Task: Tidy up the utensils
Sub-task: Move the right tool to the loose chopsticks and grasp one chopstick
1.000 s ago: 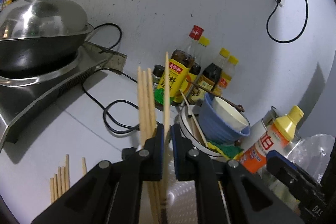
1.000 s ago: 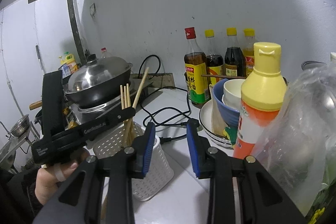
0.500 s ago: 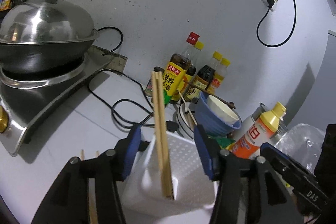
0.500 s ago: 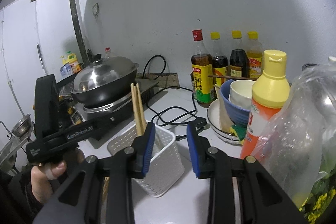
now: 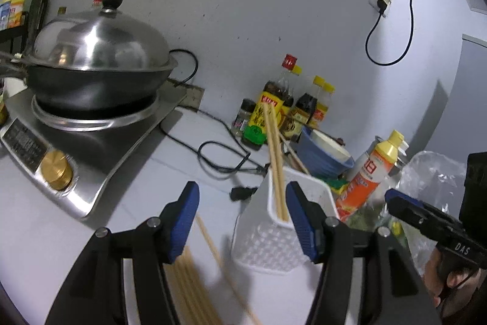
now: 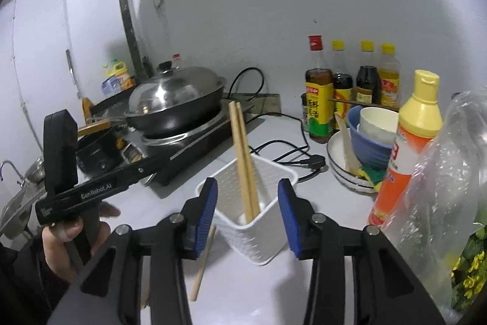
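Note:
A white perforated basket (image 5: pixel 274 242) (image 6: pixel 268 236) stands on the counter with a few wooden chopsticks (image 5: pixel 275 160) (image 6: pixel 242 154) leaning upright inside it. My left gripper (image 5: pixel 240 197) hangs just in front of the basket, its jaws opening and holding nothing. Several loose chopsticks (image 5: pixel 194 288) (image 6: pixel 202 264) lie on the counter under its left finger. My right gripper (image 6: pixel 247 191) faces the basket from the other side, jaws opening. The basket shows between its blue pads (image 6: pixel 207 212), which do not touch it.
A lidded wok (image 5: pixel 97 57) sits on an induction cooker (image 5: pixel 91 148) at the left. Sauce bottles (image 5: pixel 274 108) line the wall, beside stacked bowls (image 5: pixel 322 151) and an orange bottle (image 5: pixel 371 172). A black cable (image 5: pixel 219 157) crosses the counter. A plastic bag (image 6: pixel 450 172) fills the right.
My left gripper let go of the chopsticks, which now stand in the basket, and drew back from it. My right gripper's jaws spread wider and it also backed off slightly.

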`<action>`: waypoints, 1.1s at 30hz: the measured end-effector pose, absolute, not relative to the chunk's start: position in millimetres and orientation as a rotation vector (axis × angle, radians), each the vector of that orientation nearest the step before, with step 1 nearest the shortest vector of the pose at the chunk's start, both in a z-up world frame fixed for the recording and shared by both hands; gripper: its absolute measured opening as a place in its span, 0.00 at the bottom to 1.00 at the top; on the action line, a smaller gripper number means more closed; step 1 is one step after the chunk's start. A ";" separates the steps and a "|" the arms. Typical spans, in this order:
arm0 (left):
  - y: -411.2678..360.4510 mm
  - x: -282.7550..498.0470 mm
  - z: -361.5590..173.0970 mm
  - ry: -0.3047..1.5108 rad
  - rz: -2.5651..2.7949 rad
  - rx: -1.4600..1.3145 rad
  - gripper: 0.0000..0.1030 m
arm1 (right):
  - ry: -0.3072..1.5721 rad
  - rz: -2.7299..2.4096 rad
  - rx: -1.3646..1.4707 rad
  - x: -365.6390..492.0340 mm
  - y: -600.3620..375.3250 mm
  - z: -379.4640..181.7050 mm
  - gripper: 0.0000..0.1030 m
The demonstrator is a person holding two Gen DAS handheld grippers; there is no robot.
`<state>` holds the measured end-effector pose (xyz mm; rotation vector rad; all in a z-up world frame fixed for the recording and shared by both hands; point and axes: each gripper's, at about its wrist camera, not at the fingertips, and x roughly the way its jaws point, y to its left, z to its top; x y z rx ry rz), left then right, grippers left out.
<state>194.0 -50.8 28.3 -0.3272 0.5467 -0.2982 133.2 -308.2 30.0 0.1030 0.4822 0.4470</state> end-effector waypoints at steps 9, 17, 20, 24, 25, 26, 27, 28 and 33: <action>-27.4 161.4 -0.9 0.643 -0.289 -0.250 0.57 | 0.539 0.497 -0.002 117.8 -275.1 17.5 0.51; -3.5 132.6 -27.9 0.662 -0.198 -0.158 0.57 | 0.697 0.529 -0.139 125.8 -230.1 -35.0 0.29; 8.9 122.4 -36.2 0.669 -0.178 -0.162 0.57 | 0.751 0.500 -0.159 135.2 -214.4 -56.6 0.25; 23.0 114.2 -43.6 0.685 -0.167 -0.184 0.57 | 0.793 0.500 -0.172 147.6 -193.4 -77.3 0.25; 25.9 112.6 -44.5 0.686 -0.167 -0.190 0.57 | 0.797 0.496 -0.181 150.0 -187.4 -81.9 0.25; 29.5 110.8 -45.7 0.689 -0.167 -0.198 0.57 | 0.800 0.488 -0.187 152.4 -184.3 -85.1 0.25; 32.9 109.4 -46.7 0.692 -0.167 -0.207 0.57 | 0.805 0.476 -0.191 155.3 -181.4 -88.9 0.25; 36.9 108.2 -48.3 0.697 -0.166 -0.219 0.57 | 0.815 0.468 -0.193 158.3 -179.1 -92.4 0.25; 50.8 109.6 -59.6 0.737 -0.154 -0.268 0.57 | 0.848 0.444 -0.208 175.5 -169.2 -100.9 0.25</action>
